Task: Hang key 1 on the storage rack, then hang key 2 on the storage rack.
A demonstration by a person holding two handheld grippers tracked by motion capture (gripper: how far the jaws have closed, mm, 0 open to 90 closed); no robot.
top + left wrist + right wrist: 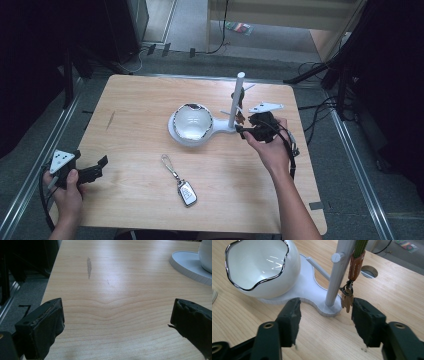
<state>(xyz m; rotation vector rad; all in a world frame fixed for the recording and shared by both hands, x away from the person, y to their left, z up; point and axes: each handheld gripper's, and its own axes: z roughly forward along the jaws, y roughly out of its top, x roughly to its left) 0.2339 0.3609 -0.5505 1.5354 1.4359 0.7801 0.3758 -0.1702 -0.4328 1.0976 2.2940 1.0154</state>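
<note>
Keychain (348,293) hangs just beyond right gripper's (325,315) open jaws.

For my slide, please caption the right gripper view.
Open right gripper faces white stand post with hanging brown-strap keychain.

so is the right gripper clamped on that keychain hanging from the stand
No, the right gripper is open, and the keychain hangs free on the white stand, ahead of the gripper and touching neither side.

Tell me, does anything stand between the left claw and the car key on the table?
Nothing visible does. Bare table lies between the left claw and the car key; the bowl stands farther back.
</note>
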